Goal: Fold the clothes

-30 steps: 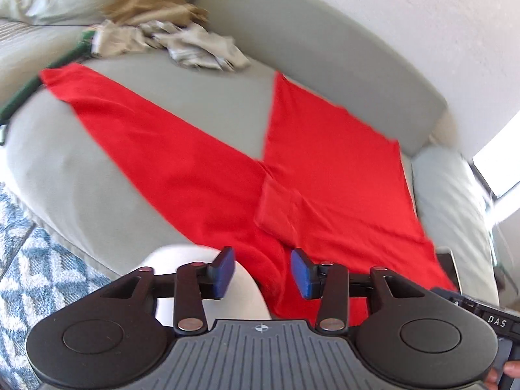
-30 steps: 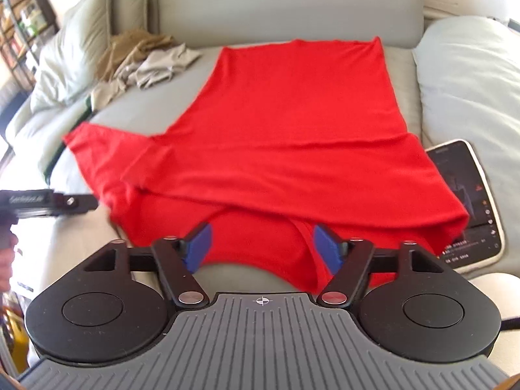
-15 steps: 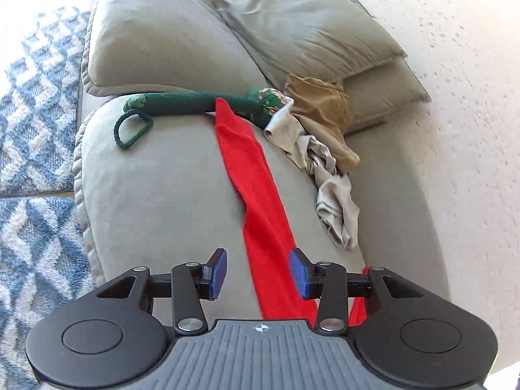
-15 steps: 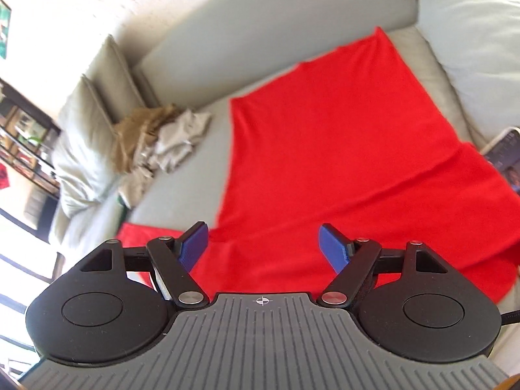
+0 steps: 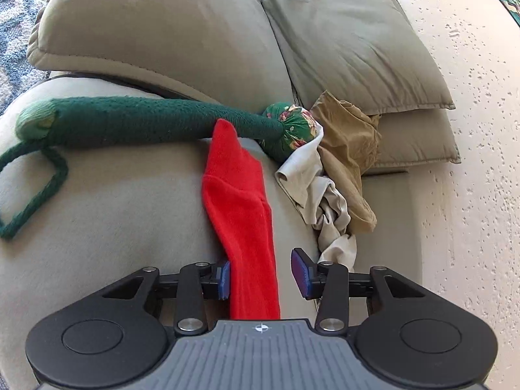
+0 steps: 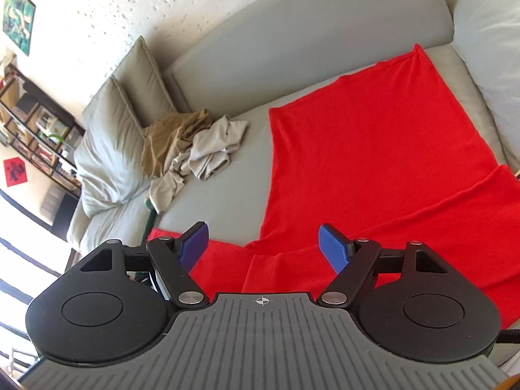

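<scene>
The red garment (image 6: 367, 162) lies spread flat on the seat of the grey sofa (image 6: 308, 52), its far edge close under the sofa's backrest. One long red sleeve (image 5: 242, 214) runs away from the body along the seat toward the sofa's pillows (image 5: 341, 32); its tip just reaches the green knitted tube (image 5: 136, 123) that lies across the seat in front of them.

My left tongs (image 5: 260, 276) hang low over that sleeve, jaws apart, straddling the red strip. The left blue pad (image 5: 224, 278) sits right at the sleeve's edge, though I cannot tell whether it touches the cloth; the right pad stands clear of it. Nothing is pinched.

My right tongs (image 6: 263, 248) hover over the garment where the sleeve meets the body, near the sofa's front edge. Their jaws are spread wide and hold nothing; red cloth shows between and beneath them.

On the sofa seat beside the sleeve, against the pillows, sits a crumpled heap: a tan garment (image 5: 347, 149) and a pale grey one (image 5: 318, 201), tangled together. The tube's flowered end (image 5: 292, 123) touches this heap. In the right view a bookshelf (image 6: 29, 123) stands past the sofa's pillow end.
</scene>
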Motion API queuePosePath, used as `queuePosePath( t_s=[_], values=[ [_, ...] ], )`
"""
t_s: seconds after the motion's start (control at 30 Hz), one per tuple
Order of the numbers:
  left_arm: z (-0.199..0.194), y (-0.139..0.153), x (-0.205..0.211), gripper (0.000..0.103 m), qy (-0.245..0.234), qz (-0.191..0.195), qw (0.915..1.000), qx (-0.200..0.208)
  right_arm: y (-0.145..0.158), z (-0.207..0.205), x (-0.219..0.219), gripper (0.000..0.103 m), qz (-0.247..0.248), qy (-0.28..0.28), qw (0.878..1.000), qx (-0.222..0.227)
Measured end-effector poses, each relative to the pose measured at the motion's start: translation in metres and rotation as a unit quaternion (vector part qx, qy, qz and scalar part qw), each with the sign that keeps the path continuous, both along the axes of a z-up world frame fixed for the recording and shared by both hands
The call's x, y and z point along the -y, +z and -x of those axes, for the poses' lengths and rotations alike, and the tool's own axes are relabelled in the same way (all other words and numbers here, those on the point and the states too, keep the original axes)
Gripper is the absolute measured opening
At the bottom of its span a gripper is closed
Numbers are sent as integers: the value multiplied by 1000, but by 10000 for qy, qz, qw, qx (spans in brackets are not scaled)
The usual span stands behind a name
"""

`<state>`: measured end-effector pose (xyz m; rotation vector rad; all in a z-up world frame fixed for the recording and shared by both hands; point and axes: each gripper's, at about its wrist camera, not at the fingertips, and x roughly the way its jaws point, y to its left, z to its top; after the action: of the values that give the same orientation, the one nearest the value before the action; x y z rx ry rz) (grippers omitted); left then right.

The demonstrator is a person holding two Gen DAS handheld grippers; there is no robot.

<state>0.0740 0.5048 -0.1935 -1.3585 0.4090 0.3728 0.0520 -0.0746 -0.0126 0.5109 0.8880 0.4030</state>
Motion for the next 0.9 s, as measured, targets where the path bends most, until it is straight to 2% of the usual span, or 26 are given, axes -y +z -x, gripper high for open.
queuePosePath(
  t_s=[0.03,0.07,0.1,0.13,0.17,0.3,0.37,0.47,0.53,0.6,0.7,0.73,0.8,0.87,0.9],
  values=[
    [-4,0,-2,37,41,11,10000,-76,0,0,-1,78,6,19,10000,12],
    [-5,1,-3,24,28,-14,9999,-168,1,1,-1,78,17,34,10000,46],
    [-6,2,-4,1,15,-40,9997,-261,2,2,-2,78,28,49,10000,80],
    [-7,3,-5,3,2,-65,9994,-353,4,3,-2,78,44,64,9999,125],
    [-8,4,-6,0,-17,-110,9990,-442,6,5,-1,78,67,77,9998,188],
    [-4,44,13,0,-368,-1189,9907,-559,12,15,7,78,61,133,9993,338],
    [-1,70,27,0,-605,-1660,9830,-508,11,21,13,78,75,133,9992,359],
    [8,119,71,0,-1151,-2486,9614,-259,6,32,25,78,175,64,9994,298],
    [17,150,106,0,-1514,-2979,9425,-69,1,42,34,78,231,21,9994,252],
    [25,172,146,0,-1843,-3491,9188,-62,-7,55,44,78,334,-3,9993,182],
    [31,188,219,0,-2246,-4374,8703,-277,-20,75,66,78,417,-116,9990,71],
    [35,190,244,0,-2360,-4670,8515,-346,-24,82,75,78,390,-183,9991,34],
    [42,185,295,0,-2570,-5299,8065,-513,-30,95,95,78,296,-356,9989,2],
    [47,176,338,0,-2736,-5554,7826,-652,-34,106,118,78,227,-574,9981,20],
    [48,171,357,0,-2784,-5582,7784,-698,-36,111,129,78,198,-695,9974,31]
  ],
)
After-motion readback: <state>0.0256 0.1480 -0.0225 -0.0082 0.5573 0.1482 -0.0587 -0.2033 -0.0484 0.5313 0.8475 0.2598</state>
